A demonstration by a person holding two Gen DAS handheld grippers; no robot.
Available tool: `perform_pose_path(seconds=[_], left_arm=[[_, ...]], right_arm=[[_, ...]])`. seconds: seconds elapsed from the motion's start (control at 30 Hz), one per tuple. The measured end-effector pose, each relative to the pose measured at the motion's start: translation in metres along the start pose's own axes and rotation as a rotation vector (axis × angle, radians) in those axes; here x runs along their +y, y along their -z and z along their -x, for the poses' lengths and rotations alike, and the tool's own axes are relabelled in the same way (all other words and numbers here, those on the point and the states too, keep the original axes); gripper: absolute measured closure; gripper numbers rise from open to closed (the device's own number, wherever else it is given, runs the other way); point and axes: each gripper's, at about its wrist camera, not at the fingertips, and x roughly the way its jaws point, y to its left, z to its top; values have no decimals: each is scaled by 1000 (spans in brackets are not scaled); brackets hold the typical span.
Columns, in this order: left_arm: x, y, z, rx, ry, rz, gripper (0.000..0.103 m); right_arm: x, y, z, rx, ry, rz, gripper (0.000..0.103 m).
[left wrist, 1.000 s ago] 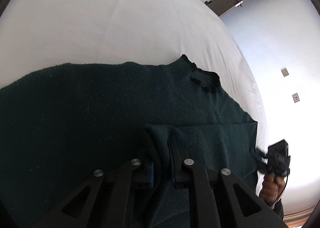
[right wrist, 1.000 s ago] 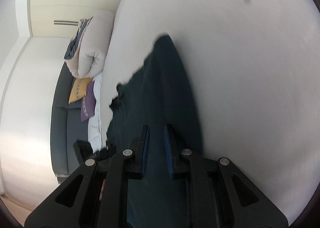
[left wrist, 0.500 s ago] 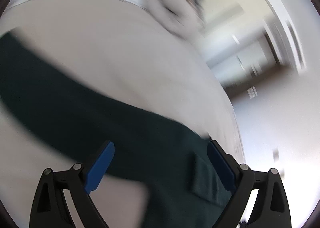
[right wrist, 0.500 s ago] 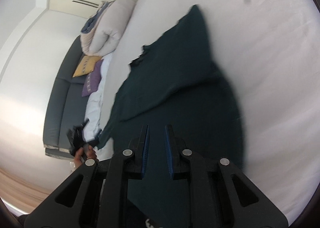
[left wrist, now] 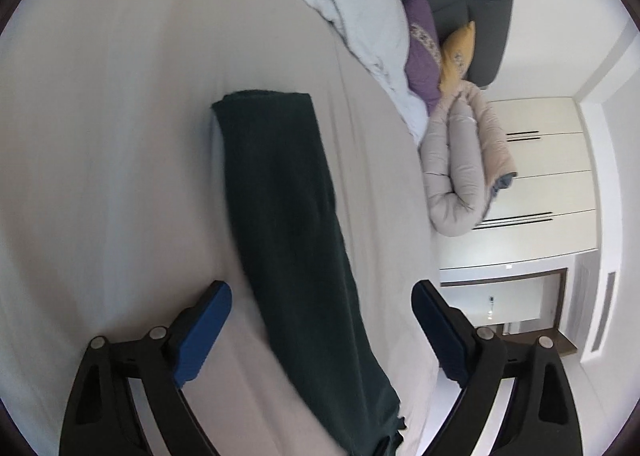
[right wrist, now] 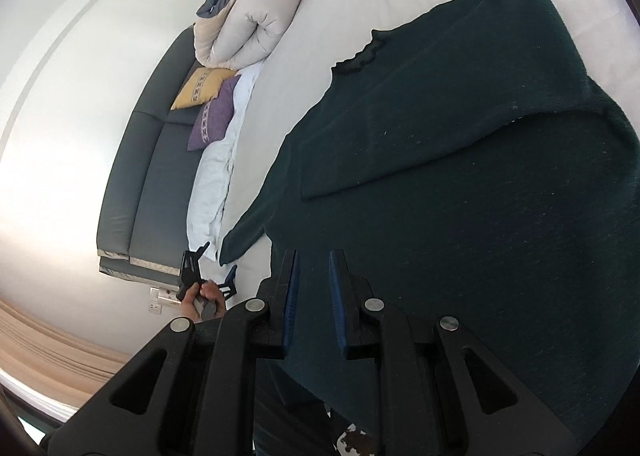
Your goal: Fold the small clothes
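On bed, sweater sleeve released (left gripper now wide)

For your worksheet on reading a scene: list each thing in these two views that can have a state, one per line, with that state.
Left claw: open, holding nothing, above the sleeve.
Right claw: nearly shut over the sweater; whether it grips cloth cannot be told.
Dark green sweater: spread on the bed, one part folded over its body.
Sleeve: stretched out straight and flat.
White bed: sheet smooth.
Beige duvet: rolled up.
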Motion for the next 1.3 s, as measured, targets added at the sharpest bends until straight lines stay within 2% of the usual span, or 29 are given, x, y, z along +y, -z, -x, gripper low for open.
perform_pose_path(seconds=[0.1,0.23,0.27,0.3,0.33,0.37,0.4,0.5,0.63,0.73,0.83,0.93,1.0,1.1,1.17,1.23,1.3], left_arm=[[-2,-15,-5,-34,11,54,0],[0,-25,-9,-53,17,79,4],[0,-26,-12,-47,18,70,18],[-1,-28,-16,-30,19,63,48],[1,-30,-22,-2,18,59,58],[6,-30,-27,26,13,63,78],[9,-31,-27,33,4,61,90],[2,-25,-20,15,-20,0,94],[-53,1,-12,2,-34,-246,96],[-116,47,-12,20,-36,-505,96],[-187,142,-18,52,-28,-897,96],[-220,247,-31,110,-16,-1237,96],[-223,331,-45,154,-22,-1483,96],[-201,413,-73,192,-82,-1727,96],[-174,448,-91,215,-149,-1844,96],[-158,457,-101,216,-181,-1889,96],[-147,463,-95,168,-194,-1953,92]], right_arm=[[8,5,2,-6,13,0,88],[10,9,3,-3,22,4,88],[10,8,0,0,26,7,88],[11,10,-2,2,31,10,88],[12,11,-5,6,36,14,88],[14,11,-7,8,39,16,88],[12,12,-6,12,42,17,88],[8,12,-4,13,35,14,88],[1,6,-4,6,34,4,88],[-7,3,-2,-6,29,-7,88],[-14,-5,0,-31,25,-26,88],[-22,-16,-1,-53,21,-48,88],[-28,-23,-2,-70,17,-67,88],[-39,-37,-4,-91,11,-110,88],[-47,-46,-8,-94,14,-138,88],[-53,-56,-14,-87,12,-151,88],[-57,-63,-21,-76,24,-156,88]])
